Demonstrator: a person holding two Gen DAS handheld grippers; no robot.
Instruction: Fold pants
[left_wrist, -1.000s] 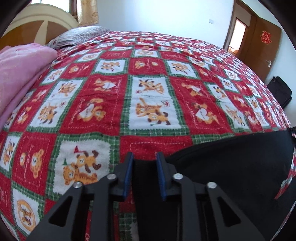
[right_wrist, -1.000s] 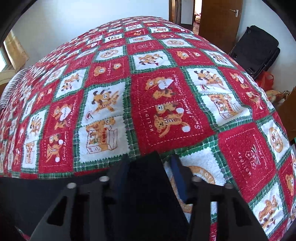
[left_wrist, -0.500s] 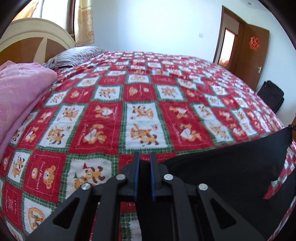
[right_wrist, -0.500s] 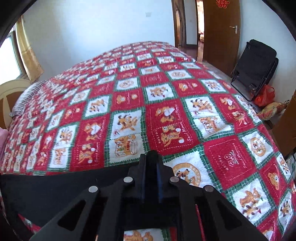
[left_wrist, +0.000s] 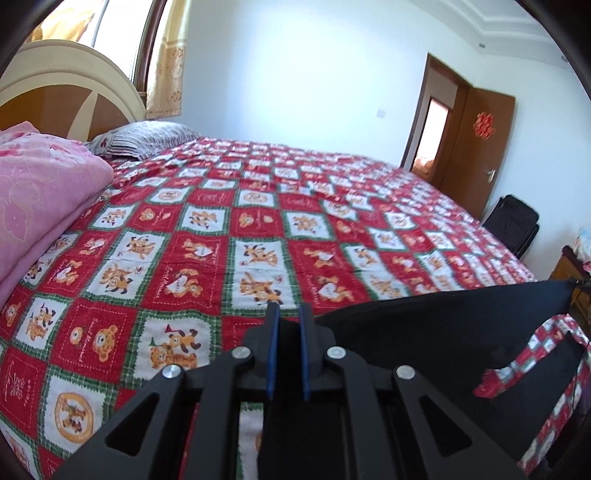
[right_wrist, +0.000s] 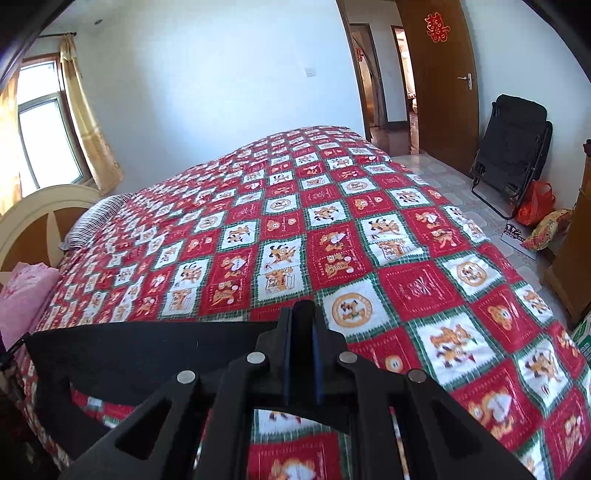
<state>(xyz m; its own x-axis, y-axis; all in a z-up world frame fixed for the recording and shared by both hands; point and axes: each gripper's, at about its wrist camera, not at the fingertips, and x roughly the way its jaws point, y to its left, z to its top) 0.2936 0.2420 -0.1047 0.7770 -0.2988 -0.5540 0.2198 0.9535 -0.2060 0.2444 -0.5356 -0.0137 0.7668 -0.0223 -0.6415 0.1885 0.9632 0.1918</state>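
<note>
Both the left gripper (left_wrist: 286, 325) and right gripper (right_wrist: 303, 321), open a second ago, now clamp the black pants (left_wrist: 436, 325) and have raised them above the bedspread (left_wrist: 207, 258), ready for folding.

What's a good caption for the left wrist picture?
Left hand-held gripper pinches black pants above the red cartoon bedspread.

left gripper (left_wrist: 287, 314) at lower centre of its frame, jaws clamped on black pants (left_wrist: 443, 332), right gripper (right_wrist: 303, 312) likewise low centre, pinching the same cloth
</note>
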